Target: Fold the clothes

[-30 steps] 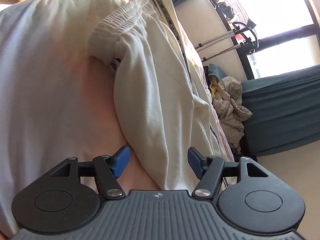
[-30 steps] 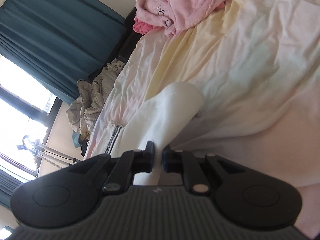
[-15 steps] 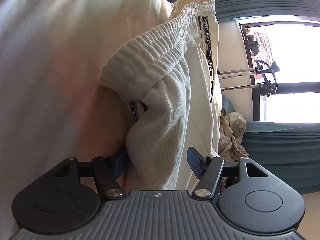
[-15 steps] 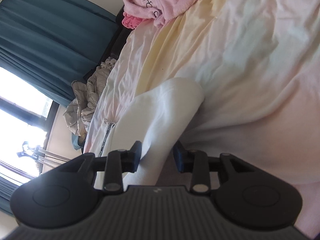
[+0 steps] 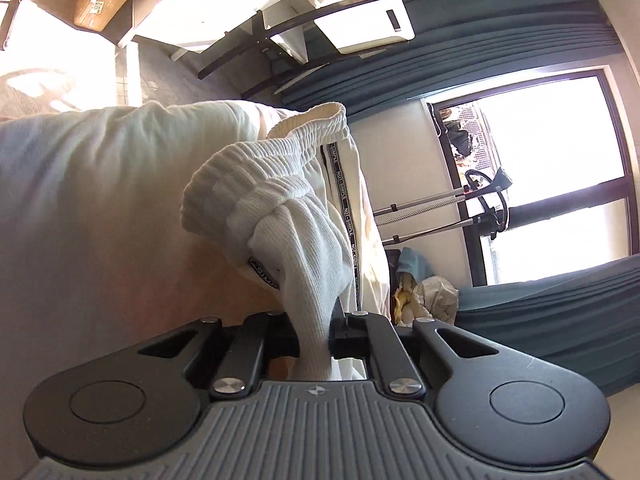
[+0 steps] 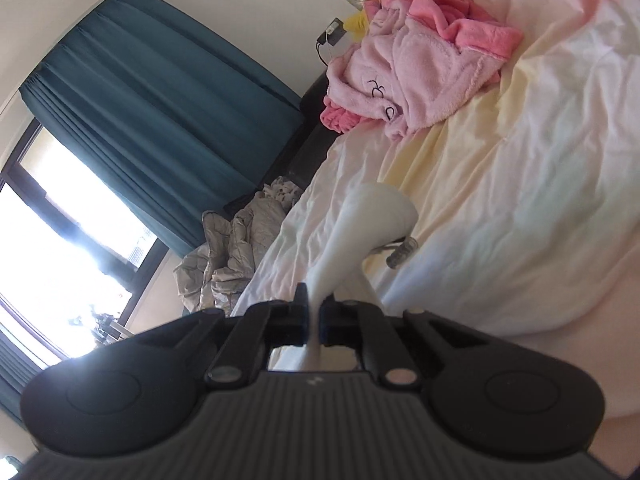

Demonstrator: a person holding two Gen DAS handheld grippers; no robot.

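White sweatpants with a ribbed elastic waistband and a black lettered side tape lie on the pale bedsheet. My left gripper is closing, and its pads pinch a bunched fold of fabric just below the waistband, lifting it off the sheet. In the right wrist view the other end of the sweatpants rises as a taut white cone into my right gripper, which is shut on it. A grey cord end pokes out beneath that raised cloth.
A pink fleece robe is heaped at the far end of the bed. Crumpled beige clothes pile up beside the bed below the teal curtain. A cardboard box and a metal stand are on the floor.
The left jaws went from wide open around the cloth to pinched on it, and lifted it. The right jaws opened briefly, then closed on the white fabric and raised it.
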